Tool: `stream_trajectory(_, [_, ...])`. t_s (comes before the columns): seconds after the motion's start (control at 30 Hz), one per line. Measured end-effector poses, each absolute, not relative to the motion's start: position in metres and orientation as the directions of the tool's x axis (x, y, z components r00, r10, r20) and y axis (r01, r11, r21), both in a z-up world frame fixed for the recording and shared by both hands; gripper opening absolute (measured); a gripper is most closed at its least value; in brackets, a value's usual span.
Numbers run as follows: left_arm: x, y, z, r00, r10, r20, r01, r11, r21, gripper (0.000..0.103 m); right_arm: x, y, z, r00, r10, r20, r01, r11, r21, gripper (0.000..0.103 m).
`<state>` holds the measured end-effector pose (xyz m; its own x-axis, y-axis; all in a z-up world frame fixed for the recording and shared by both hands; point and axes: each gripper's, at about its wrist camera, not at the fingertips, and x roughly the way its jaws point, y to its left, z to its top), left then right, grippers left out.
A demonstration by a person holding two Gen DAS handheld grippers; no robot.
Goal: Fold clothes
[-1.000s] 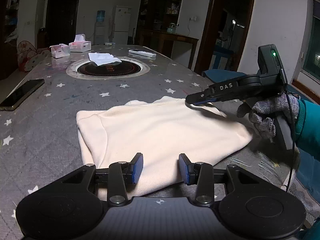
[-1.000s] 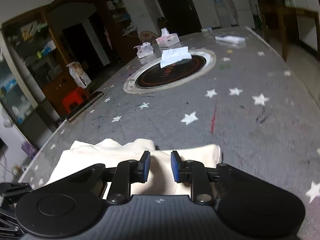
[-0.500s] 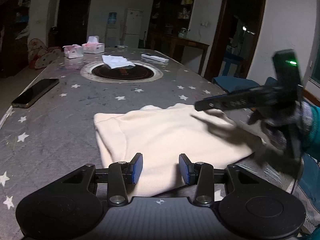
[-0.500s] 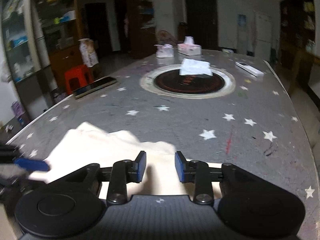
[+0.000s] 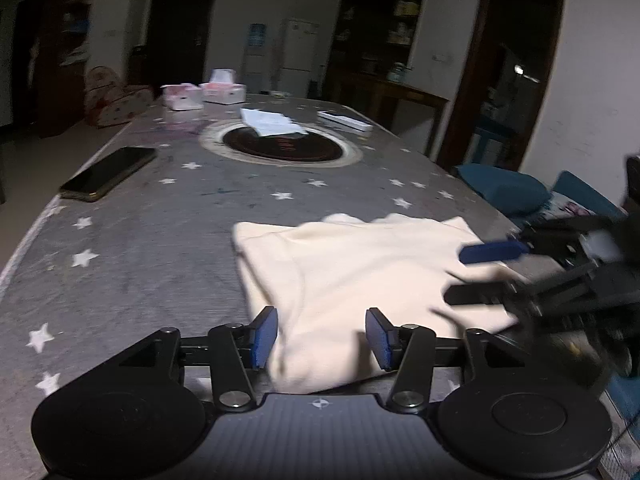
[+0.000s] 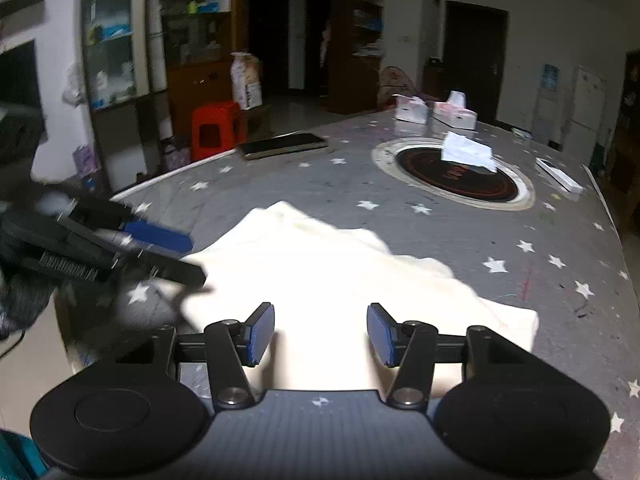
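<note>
The cream cloth (image 5: 360, 272) lies folded on the near end of the starry worktop (image 5: 160, 240), close to the edge. It could slide off or come unfolded if the tongs snag a loose layer as they pull away. The left tongs (image 5: 322, 336) are opening and grip nothing; cloth shows between the pads. The right tongs (image 6: 320, 334) are opening too, also let go, just above the cloth.
</note>
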<state>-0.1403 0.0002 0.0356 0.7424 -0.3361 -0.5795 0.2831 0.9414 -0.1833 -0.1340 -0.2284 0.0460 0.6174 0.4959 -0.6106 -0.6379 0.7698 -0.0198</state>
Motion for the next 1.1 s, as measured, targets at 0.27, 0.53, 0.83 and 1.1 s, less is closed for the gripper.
stream_trajectory(0.27, [-0.135, 0.019, 0.043, 0.765, -0.279, -0.581, 0.209, 0.960, -0.187, 0.068, -0.156, -0.196, 0.041, 0.583, 0.520, -0.624, -0.711, 0.699, -0.082, 0.053])
stream_trajectory(0.53, [-0.119, 0.031, 0.046, 0.759, -0.238, -0.606, 0.127, 0.967, -0.220, 0.084, -0.173, -0.159, 0.038, 0.570, 0.539, -0.620, -0.772, 0.609, -0.181, 0.053])
stream_trajectory(0.83, [-0.106, 0.044, 0.043, 0.727, -0.260, -0.635, 0.045, 0.942, -0.333, 0.085, -0.181, -0.120, 0.028, 0.568, 0.535, -0.625, -0.801, 0.534, -0.271, 0.045])
stream_trajectory(1.1, [-0.102, 0.048, 0.039, 0.702, -0.314, -0.639, 0.022, 0.906, -0.422, 0.085, -0.182, -0.108, 0.021, 0.594, 0.509, -0.622, -0.788, 0.526, -0.321, 0.022])
